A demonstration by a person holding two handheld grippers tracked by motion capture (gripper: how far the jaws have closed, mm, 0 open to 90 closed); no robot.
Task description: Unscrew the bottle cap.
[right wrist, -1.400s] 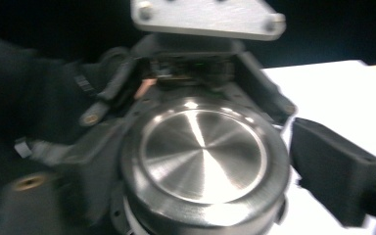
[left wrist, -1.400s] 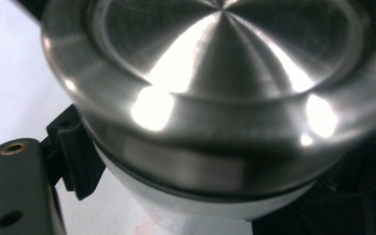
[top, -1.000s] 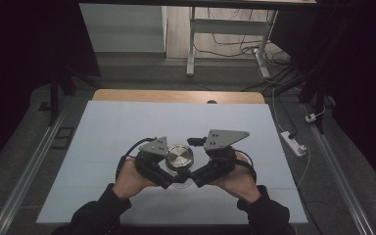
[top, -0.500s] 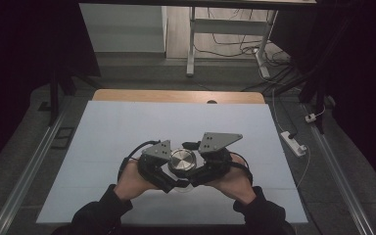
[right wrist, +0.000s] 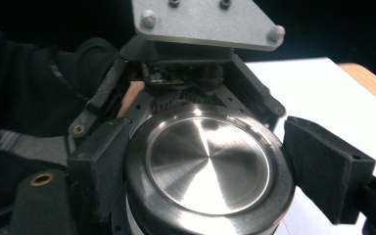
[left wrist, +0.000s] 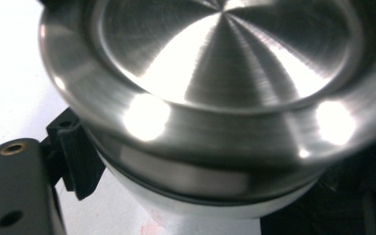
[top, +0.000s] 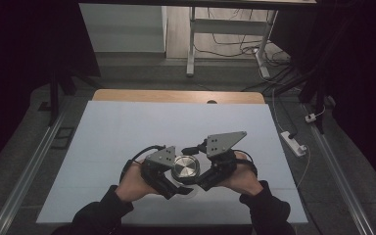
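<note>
Shiny silver metal makes the round lid point(top: 185, 167) of a small white jar point(left wrist: 210, 208), which sits near the front middle of the pale grey table top point(top: 127, 127). In the left gripper view the lid is very close, with bright light spots on its rim, and the white jar body shows under it.

Two black grippers meet at the jar from both sides. The left gripper point(top: 169, 182) is pinching the jar low down, and one of its black fingers point(left wrist: 76, 161) touches the jar just under the lid. The right gripper point(top: 200, 182) has just been closing its jaws. In the right gripper view its two black pads point(right wrist: 103, 166) stand on each side of the lid. The near pad touches the lid's rim. The far pad looks a little apart from it, so it is hard to tell how tight the pinch is.

A person's hands in dark sleeves point(top: 95, 213) hold both grippers. Past the table, cables point(top: 235, 49) lie on the floor.
</note>
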